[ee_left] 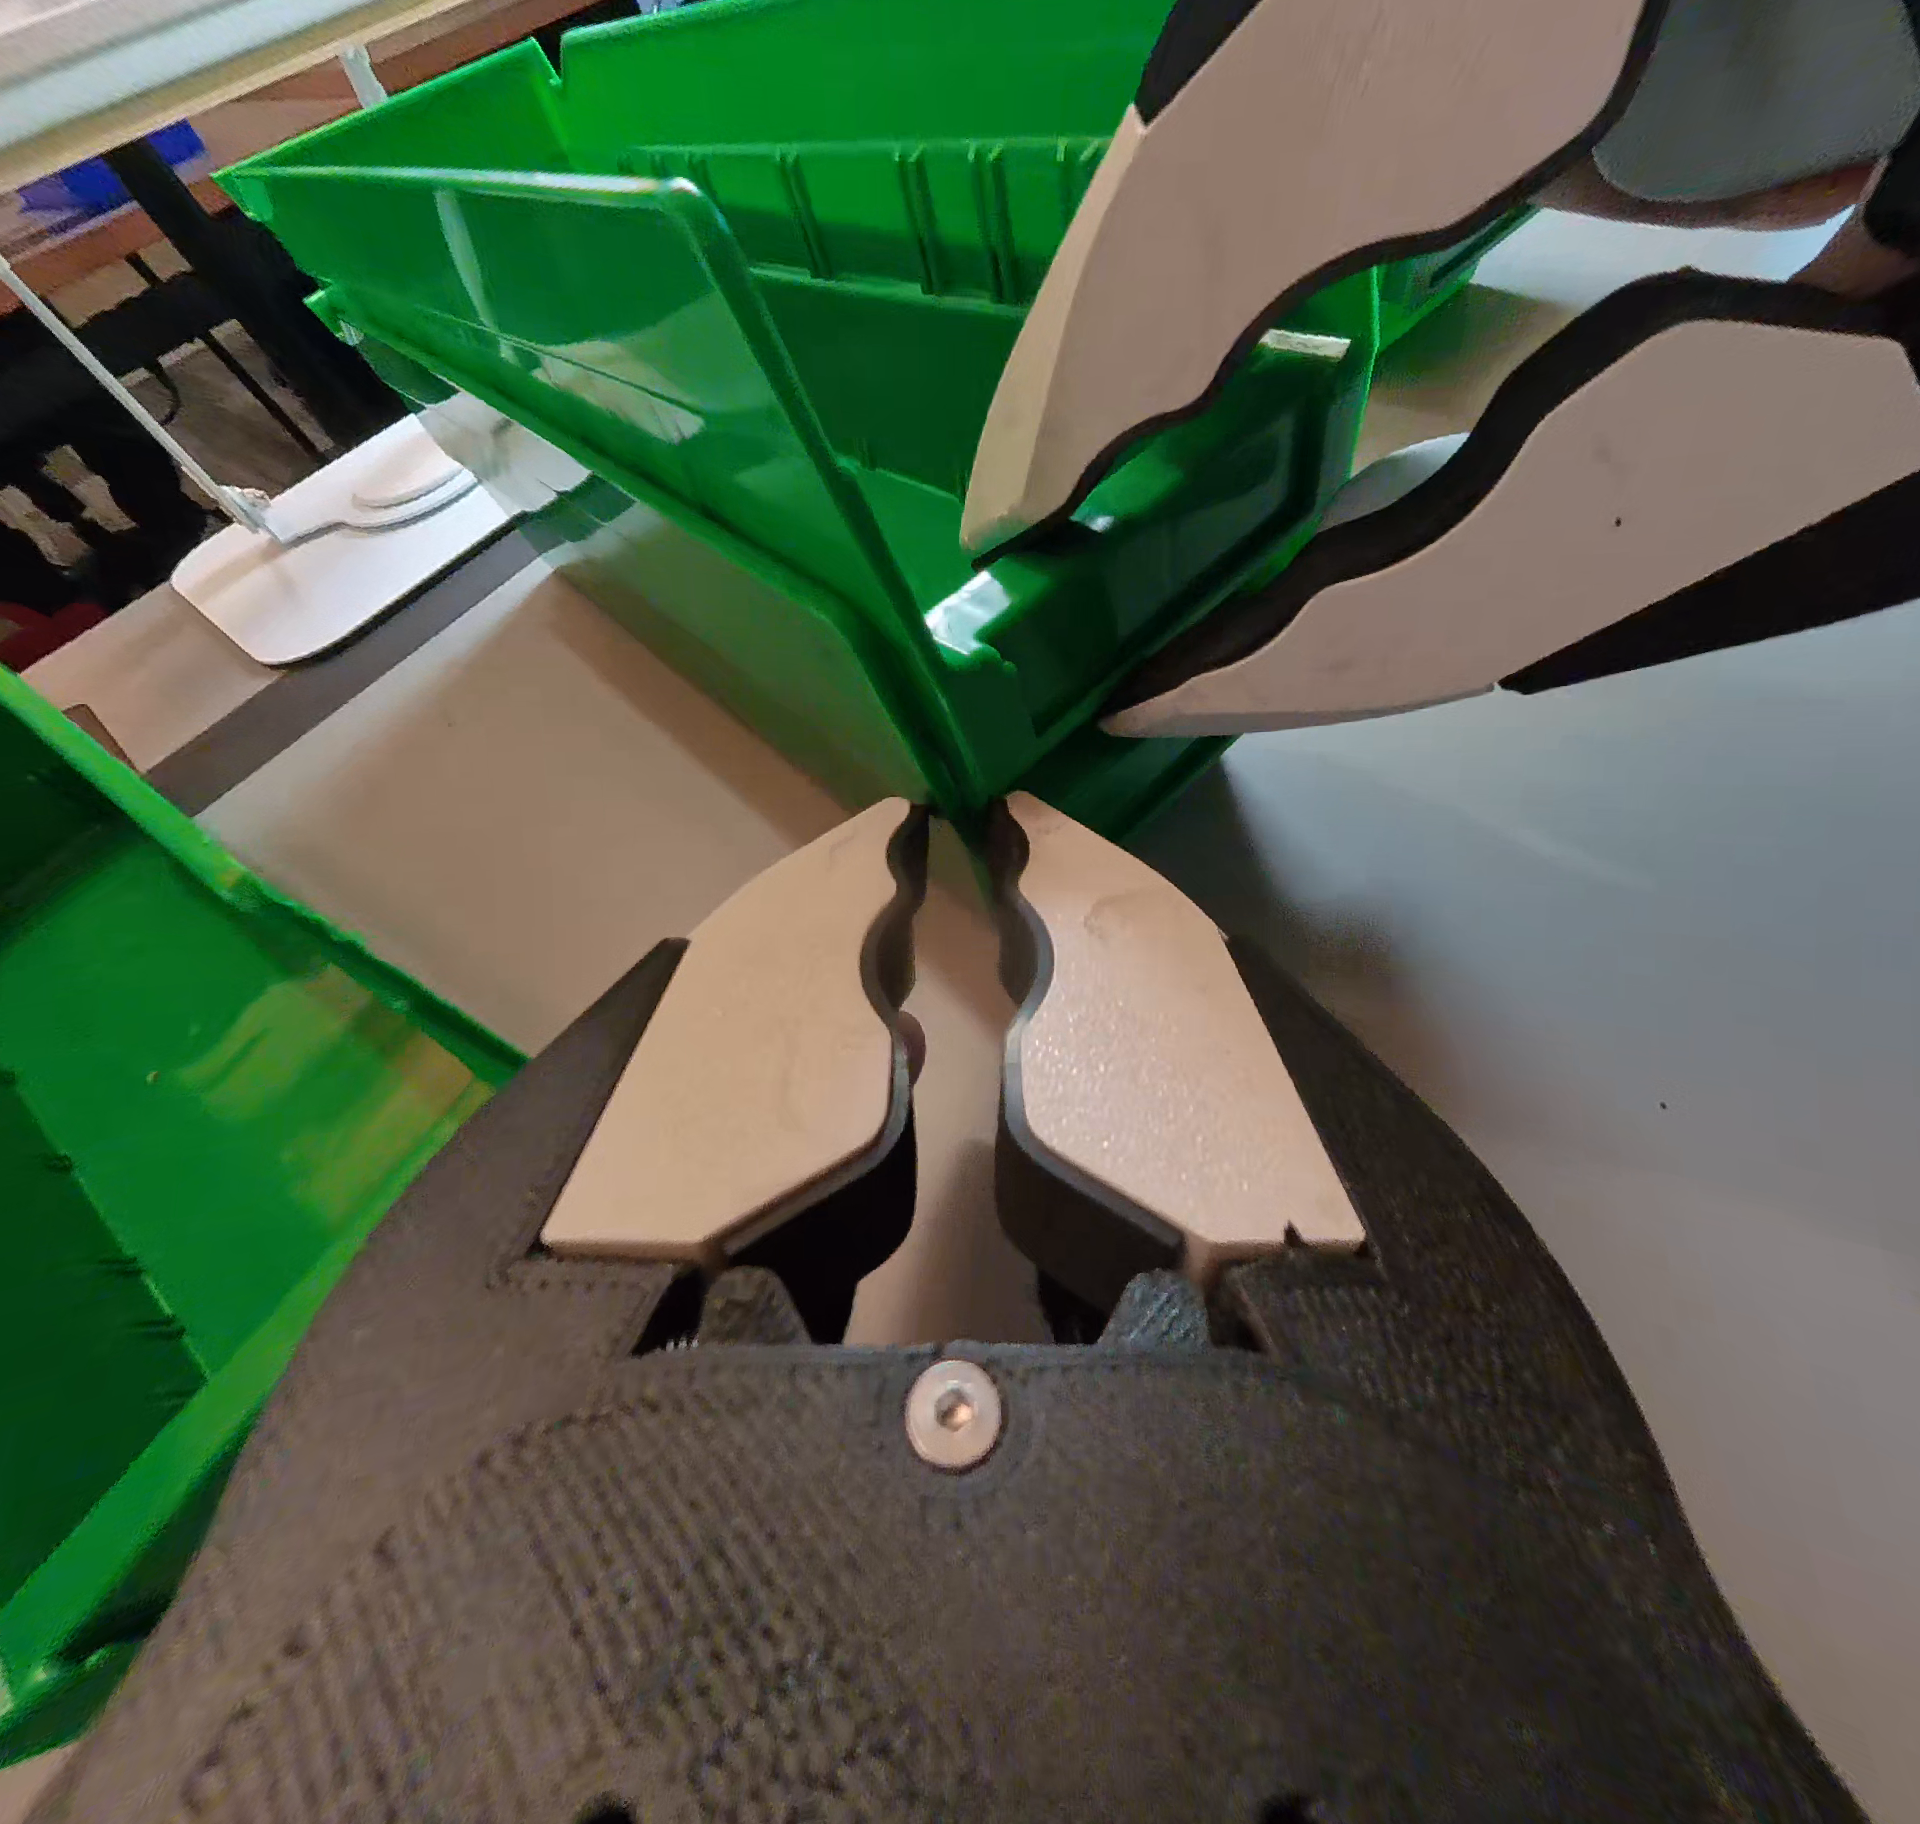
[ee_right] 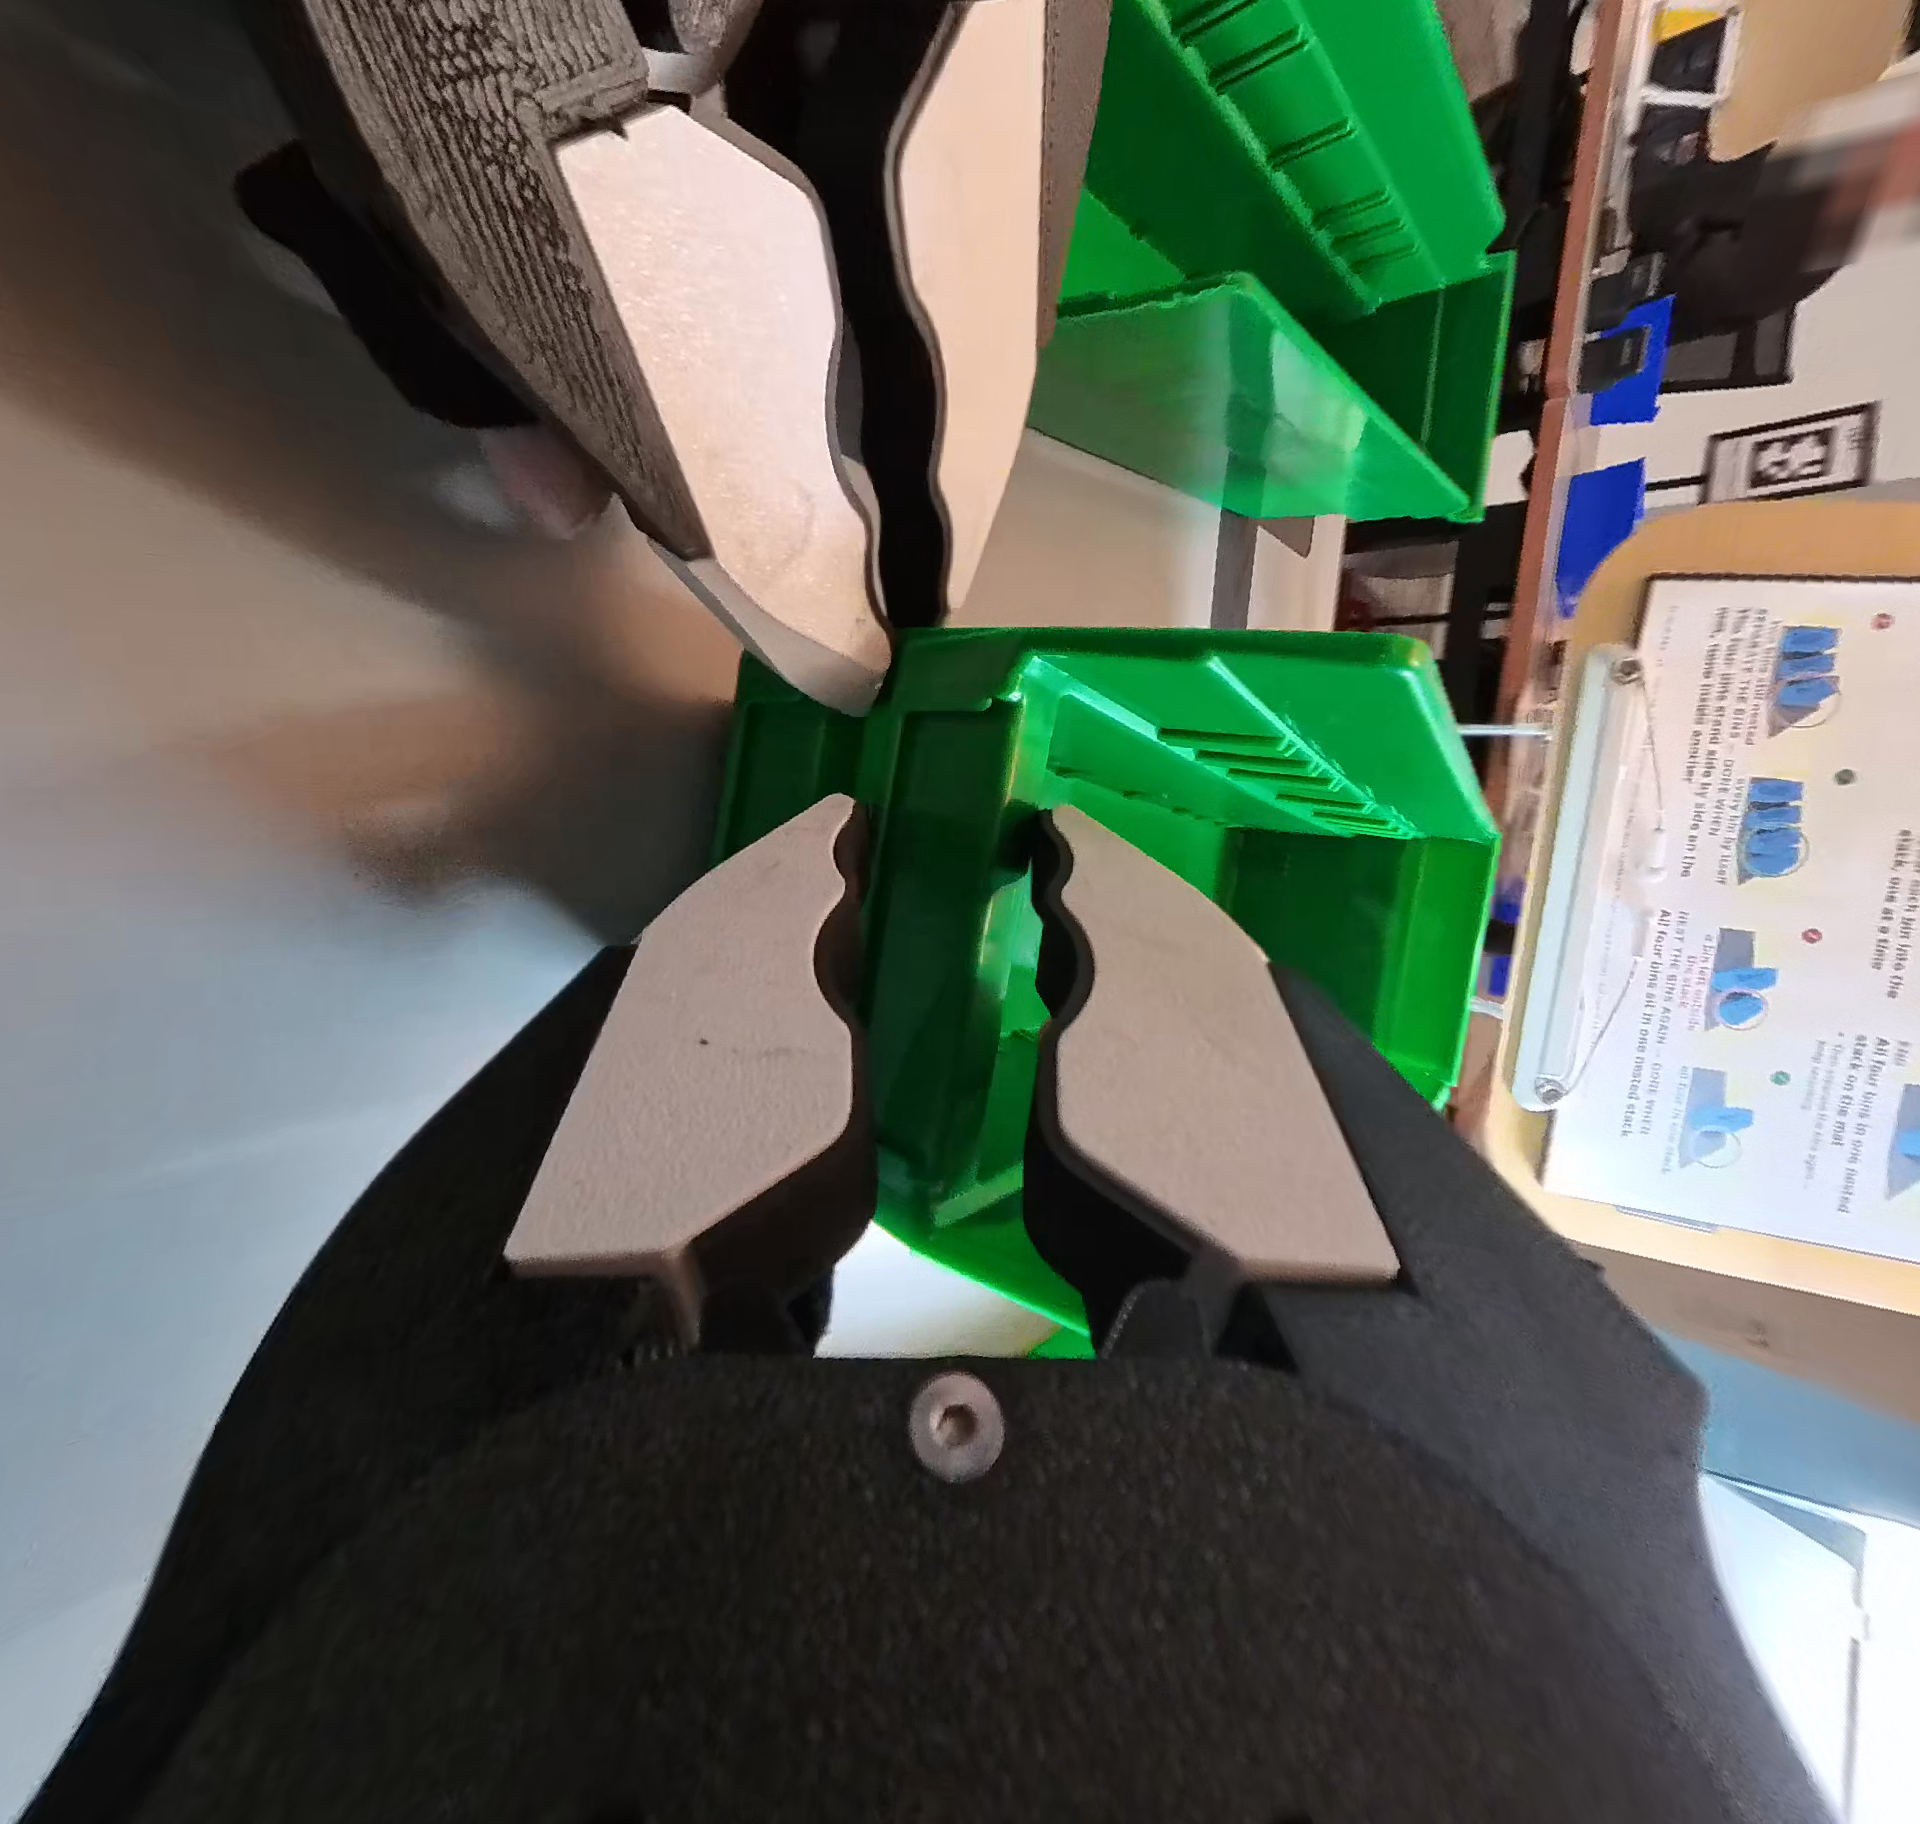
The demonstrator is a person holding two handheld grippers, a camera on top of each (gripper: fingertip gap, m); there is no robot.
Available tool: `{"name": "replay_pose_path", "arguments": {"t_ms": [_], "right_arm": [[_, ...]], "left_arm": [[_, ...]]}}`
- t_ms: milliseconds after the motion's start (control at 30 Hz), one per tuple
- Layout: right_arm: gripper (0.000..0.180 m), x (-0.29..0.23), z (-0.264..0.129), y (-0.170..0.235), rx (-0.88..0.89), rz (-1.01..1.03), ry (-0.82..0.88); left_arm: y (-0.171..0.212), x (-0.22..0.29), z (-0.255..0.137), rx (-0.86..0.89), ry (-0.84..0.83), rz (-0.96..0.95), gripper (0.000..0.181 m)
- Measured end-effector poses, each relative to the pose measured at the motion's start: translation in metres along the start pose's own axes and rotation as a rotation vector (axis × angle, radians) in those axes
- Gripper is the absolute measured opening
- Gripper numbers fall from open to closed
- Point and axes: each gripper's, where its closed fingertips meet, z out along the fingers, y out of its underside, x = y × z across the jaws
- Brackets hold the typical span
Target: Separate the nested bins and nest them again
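Both grippers grip one corner of the nested green bins on a pale grey table.

The table (ee_left: 1558,943) is matte and bare at 3 to 5 o'clock in the left wrist view; a white flat base plate (ee_left: 343,548) lies at 10 o'clock, with a wooden bench (ee_left: 468,60) and dark furniture legs behind. The nested green bins (ee_left: 727,403) sit at 12 o'clock, side walls tilted. A separate green bin (ee_left: 156,1099) sits at 8 o'clock, near the left gripper (ee_left: 961,813), whose jaws pinch the thin wall edge at the stack's near corner. The right gripper (ee_right: 945,839) enters from 2 o'clock there; its jaws straddle and pinch the thick front lip. In the right wrist view an instruction sheet (ee_right: 1766,891) lies at 3 o'clock, and another green bin (ee_right: 1299,216) at 1 o'clock.
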Motion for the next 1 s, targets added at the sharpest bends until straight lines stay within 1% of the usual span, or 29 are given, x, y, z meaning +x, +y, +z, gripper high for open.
{"name": "replay_pose_path", "arguments": {"t_ms": [100,333,367,433,500,600,833,1000], "right_arm": [[0.031,0.0,0.0,-0.001,0.008,-0.017,0.037],[0.03,0.007,0.003,-0.001,-0.01,-0.05,0.046],[0.029,0.014,-0.001,-0.004,0.005,-0.051,0.074],[0.029,0.049,-0.023,-0.017,0.065,0.008,0.166],[0.026,0.083,-0.049,-0.024,0.075,0.012,0.212],[0.026,0.102,-0.067,-0.022,0.049,0.038,0.183],[0.026,0.092,-0.069,-0.02,0.083,0.023,0.195],[0.026,0.099,-0.071,-0.019,0.118,0.042,0.191]], "left_arm": [[-0.002,-0.001,0.002,0.006,-0.028,0.026,0.016],[0.0,-0.004,0.005,-0.015,-0.047,0.018,0.012],[0.001,-0.005,0.006,-0.023,-0.056,0.014,0.012],[0.002,-0.01,0.006,-0.028,-0.089,0.027,0.01],[0.001,-0.009,0.007,-0.026,-0.079,0.001,0.009],[-0.001,-0.007,0.008,-0.028,-0.063,-0.01,0.008],[-0.002,-0.001,0.008,-0.04,-0.068,0.01,0.008],[-0.002,0.0,0.007,-0.038,-0.078,0.008,0.008]]}}
